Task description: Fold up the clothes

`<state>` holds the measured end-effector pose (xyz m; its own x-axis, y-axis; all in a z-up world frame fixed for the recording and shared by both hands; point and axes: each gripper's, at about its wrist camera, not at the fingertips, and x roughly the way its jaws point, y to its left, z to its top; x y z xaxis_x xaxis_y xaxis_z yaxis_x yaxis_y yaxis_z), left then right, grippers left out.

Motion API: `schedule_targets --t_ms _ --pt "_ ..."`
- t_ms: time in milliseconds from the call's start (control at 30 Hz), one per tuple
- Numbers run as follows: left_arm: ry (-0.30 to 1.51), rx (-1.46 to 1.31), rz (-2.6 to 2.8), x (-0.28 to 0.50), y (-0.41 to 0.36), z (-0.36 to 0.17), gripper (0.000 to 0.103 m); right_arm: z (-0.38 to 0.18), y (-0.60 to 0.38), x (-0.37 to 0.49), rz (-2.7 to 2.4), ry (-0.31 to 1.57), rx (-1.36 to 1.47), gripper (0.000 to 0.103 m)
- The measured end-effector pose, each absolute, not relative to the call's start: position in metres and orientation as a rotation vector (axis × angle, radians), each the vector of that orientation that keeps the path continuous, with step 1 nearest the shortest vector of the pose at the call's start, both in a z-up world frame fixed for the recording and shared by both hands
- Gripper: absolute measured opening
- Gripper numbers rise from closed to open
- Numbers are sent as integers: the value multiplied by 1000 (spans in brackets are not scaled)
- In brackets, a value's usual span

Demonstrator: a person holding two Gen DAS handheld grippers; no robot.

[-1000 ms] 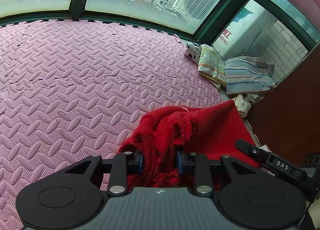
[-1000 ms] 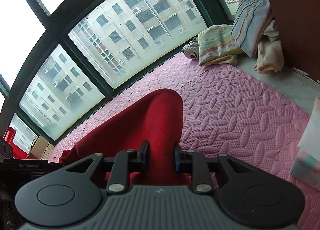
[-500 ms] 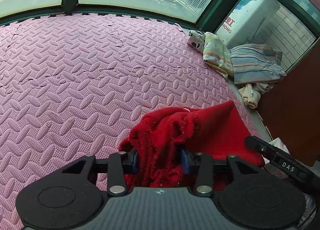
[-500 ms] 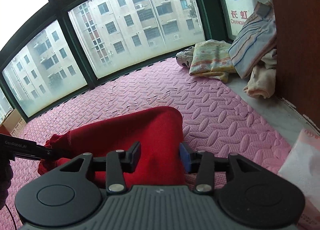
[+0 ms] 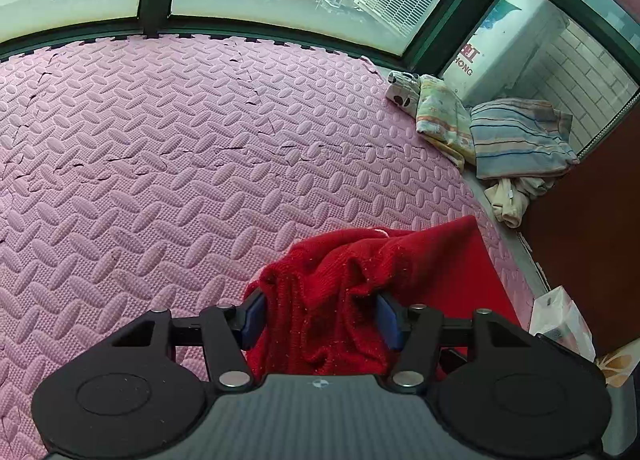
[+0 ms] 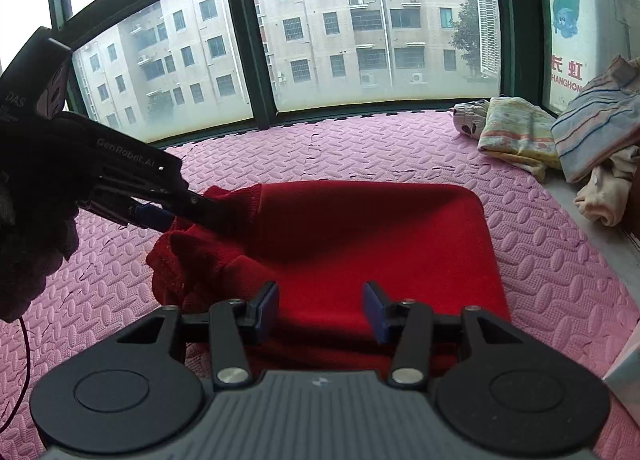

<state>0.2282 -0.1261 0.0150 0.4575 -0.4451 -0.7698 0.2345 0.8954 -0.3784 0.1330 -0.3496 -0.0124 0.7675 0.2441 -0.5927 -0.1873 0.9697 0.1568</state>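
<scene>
The red sweater (image 5: 360, 292) lies on the pink mat (image 5: 160, 164). Its bunched end sits between the left fingers (image 5: 320, 314), which have just been spreading. It could snag there and unfold. The right fingers (image 6: 320, 310) are spread above the flat part.

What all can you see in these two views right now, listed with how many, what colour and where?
Sweater: one, red, partly folded on the mat.
Foam mat: one, pink, covering the floor up to the windows.
Clothes pile: several pieces, pastel print, striped and cream, in the far right corner.
Tissue pack: one, white, right edge of the mat.
Windows: dark green frames, behind the mat.
Left tongs: black, blue pads, jaws just been opening, bunched knit between them.
Right tongs: black, open over the flat part.
</scene>
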Motion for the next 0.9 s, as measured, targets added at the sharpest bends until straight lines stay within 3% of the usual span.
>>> schedule_targets --t_ms 433,633,900 --pt "890 -181 -385 224 -134 43 60 -9 -333 149 325 655 102 47" --pt "880 -229 -570 221 -159 47 31 -13 -333 153 326 677 115 47" --pt "1024 -401 -511 259 -155 -4 11 -21 -330 151 333 692 108 47"
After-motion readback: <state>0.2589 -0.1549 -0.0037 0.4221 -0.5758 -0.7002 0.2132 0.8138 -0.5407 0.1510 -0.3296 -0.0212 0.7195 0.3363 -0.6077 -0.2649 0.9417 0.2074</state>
